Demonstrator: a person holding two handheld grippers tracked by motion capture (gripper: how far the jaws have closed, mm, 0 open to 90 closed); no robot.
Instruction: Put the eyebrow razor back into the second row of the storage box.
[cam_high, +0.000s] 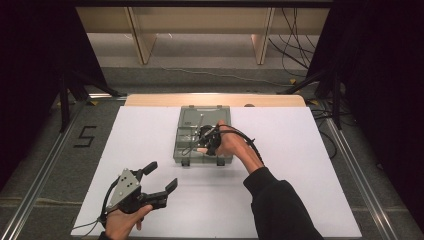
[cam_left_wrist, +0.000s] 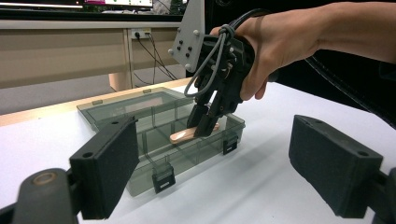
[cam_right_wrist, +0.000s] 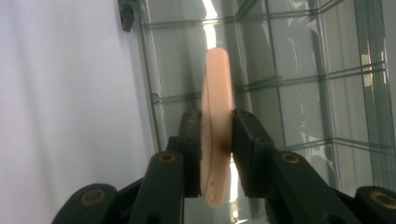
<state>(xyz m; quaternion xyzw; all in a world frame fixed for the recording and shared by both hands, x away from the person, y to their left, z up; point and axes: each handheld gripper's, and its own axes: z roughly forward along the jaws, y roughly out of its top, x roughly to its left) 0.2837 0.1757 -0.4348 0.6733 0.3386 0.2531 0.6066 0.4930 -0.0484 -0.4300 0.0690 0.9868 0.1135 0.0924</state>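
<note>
A clear grey plastic organiser box (cam_high: 202, 134) lies open on the white table, its lid (cam_left_wrist: 126, 105) folded back. My right gripper (cam_left_wrist: 205, 123) reaches down into a front compartment and is shut on a flat peach-coloured stick (cam_right_wrist: 215, 121), also seen in the left gripper view as the stick (cam_left_wrist: 184, 136) angled just above the box floor. In the high view the right gripper (cam_high: 206, 142) sits over the box middle. My left gripper (cam_high: 161, 176) rests near the table's front left, open, with nothing between its pads (cam_left_wrist: 109, 170).
Thin dividers (cam_right_wrist: 275, 74) split the box into several compartments, and two black latches (cam_left_wrist: 163, 179) hang on its front wall. A wooden strip (cam_high: 215, 100) borders the table's far edge. Cables (cam_high: 295, 45) lie on the floor behind.
</note>
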